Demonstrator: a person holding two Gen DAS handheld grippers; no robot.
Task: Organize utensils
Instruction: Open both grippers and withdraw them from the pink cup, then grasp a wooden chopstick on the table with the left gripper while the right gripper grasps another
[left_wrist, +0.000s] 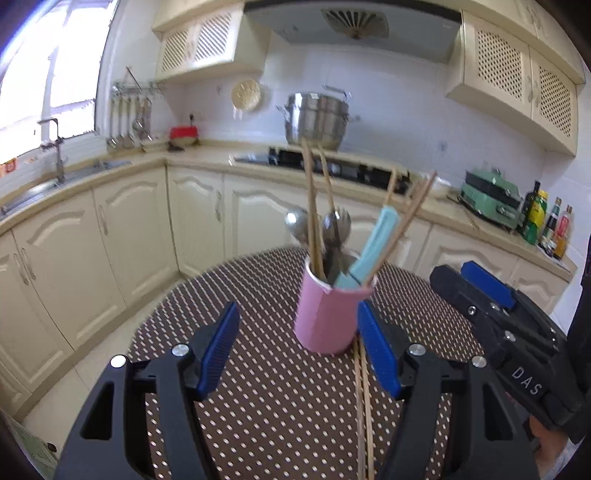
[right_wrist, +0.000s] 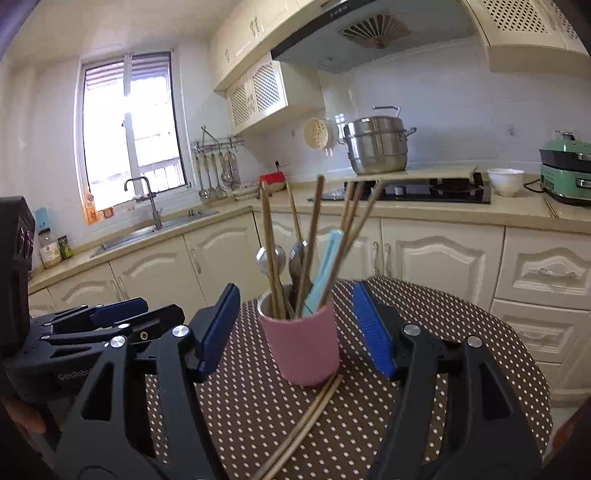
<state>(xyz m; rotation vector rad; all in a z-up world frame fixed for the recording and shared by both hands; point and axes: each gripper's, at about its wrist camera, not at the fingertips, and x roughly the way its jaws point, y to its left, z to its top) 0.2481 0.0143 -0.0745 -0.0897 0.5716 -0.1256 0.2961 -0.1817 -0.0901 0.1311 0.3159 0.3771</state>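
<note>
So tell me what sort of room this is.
A home kitchen, most likely: a sink under the window, a steamer pot by the hob and hood, cream cabinets all round. The pink cup of utensils stands on a dotted table.

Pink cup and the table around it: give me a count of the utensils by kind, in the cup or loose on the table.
Chopsticks standing in the pink cup: 7, some may be hidden
Chopsticks loose on the table: 2
Metal spoons in the cup: 1
Metal forks in the cup: 1
Light blue handled utensil in the cup: 1
Total: 12
</note>
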